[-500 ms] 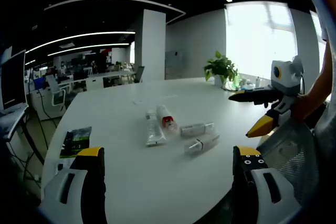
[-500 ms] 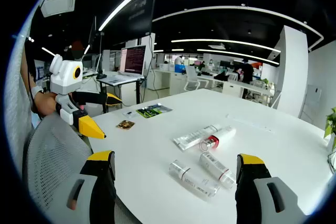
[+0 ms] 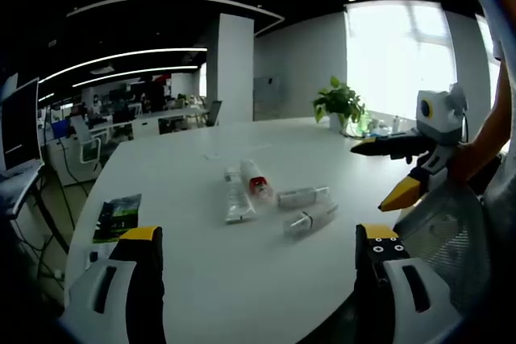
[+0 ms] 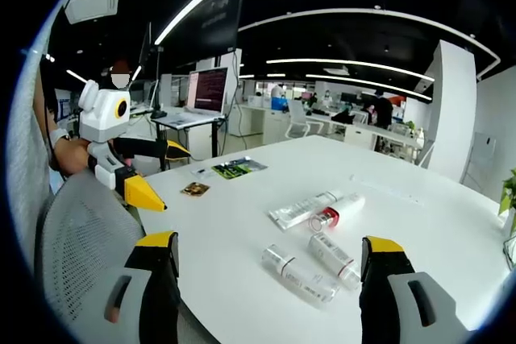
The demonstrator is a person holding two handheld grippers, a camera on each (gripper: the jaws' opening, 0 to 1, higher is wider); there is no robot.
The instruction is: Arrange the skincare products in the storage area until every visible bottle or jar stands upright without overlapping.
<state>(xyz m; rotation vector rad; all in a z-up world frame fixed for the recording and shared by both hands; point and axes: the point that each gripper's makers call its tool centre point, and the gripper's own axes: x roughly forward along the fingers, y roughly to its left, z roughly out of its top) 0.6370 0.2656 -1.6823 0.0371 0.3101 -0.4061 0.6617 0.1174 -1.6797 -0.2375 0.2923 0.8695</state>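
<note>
Skincare products lie in a loose cluster on the white table (image 3: 201,279), all on their sides, none upright. In the left gripper view, a clear flat tube (image 3: 237,199) and a white tube with a red cap (image 3: 255,180) lie side by side, long axes running away from the camera, the red cap toward it. Just beside them, two clear bottles (image 3: 303,196) (image 3: 310,219) lie crosswise, roughly parallel and close together. In the right gripper view the clear flat tube (image 4: 301,209) and red-capped tube (image 4: 336,212) point toward the far right, while the two bottles (image 4: 332,254) (image 4: 300,273) lie nearer the camera.

The table is smooth, matte and rounded at its edge. A dark green packet (image 3: 118,217) rests near its left edge, well apart from the cluster. Around it is an open office with desks, monitors, strip ceiling lights, a white pillar, a bright window and a potted plant (image 3: 339,105).

The left gripper (image 3: 254,275) has its jaws spread wide, holding nothing. The right gripper (image 4: 270,279) is likewise wide apart and empty, above a mesh chair back (image 4: 76,247).
</note>
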